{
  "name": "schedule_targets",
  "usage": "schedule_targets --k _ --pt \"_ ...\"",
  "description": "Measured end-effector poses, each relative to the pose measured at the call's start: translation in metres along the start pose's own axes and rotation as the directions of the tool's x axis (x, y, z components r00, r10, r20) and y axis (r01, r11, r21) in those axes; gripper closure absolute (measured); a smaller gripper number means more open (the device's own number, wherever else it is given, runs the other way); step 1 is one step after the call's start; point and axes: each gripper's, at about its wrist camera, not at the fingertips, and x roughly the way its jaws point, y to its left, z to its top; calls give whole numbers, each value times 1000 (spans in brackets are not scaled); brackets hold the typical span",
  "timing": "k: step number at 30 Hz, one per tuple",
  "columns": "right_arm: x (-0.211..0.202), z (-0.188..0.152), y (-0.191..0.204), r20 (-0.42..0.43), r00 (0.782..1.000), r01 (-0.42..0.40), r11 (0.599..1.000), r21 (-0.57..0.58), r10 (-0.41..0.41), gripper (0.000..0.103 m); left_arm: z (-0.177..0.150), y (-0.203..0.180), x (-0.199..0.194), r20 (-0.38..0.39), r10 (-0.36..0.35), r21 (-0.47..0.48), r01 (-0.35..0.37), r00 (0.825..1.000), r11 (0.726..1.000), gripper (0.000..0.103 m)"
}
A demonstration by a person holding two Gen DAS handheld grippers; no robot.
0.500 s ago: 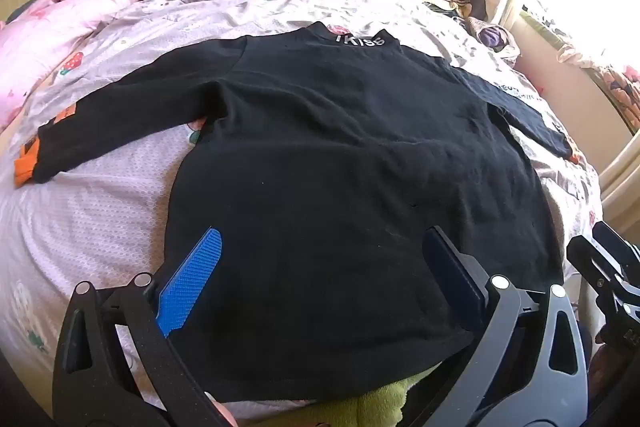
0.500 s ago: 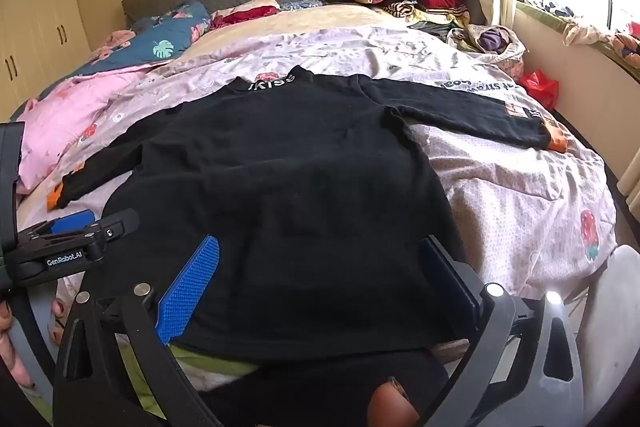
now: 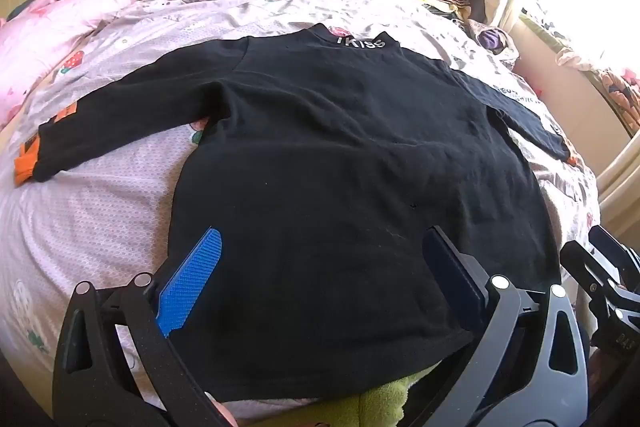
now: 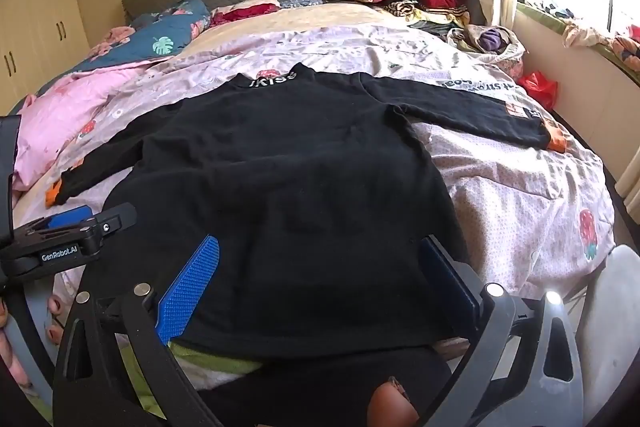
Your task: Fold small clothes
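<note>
Left wrist: black top (image 3: 340, 187) flat.

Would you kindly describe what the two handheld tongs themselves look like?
Both the left tongs and the right tongs have black skeletal frames with silver rivets and blue textured pads. White "GenRobot.AI" lettering marks the left one's side. No cables show.
</note>
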Motion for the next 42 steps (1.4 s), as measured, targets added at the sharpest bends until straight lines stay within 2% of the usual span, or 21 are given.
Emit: schedule_targets --k 42 --pt "-2 0 14 8 1000 10 1000 -24 -10 4 2 10 -3 6 -25 1 25 1000 1000 8"
